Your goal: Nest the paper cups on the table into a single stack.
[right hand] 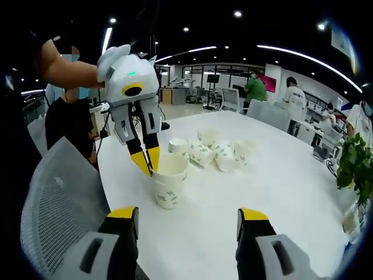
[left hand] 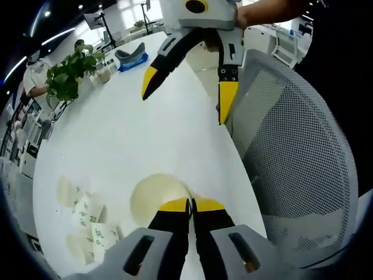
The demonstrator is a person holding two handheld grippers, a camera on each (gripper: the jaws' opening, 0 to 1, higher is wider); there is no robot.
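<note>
Left gripper pinches the rim of an upright paper cup; loose cups lie behind.

A grey mesh office chair is being seen pushed up against the edge of the white table, and the same chair is being shown at the near corner of the table in the right gripper view. A leafy green plant is being kept at the table's far end, with a blue and grey object lying near it. Seated and standing people are being seen in the office background.
</note>
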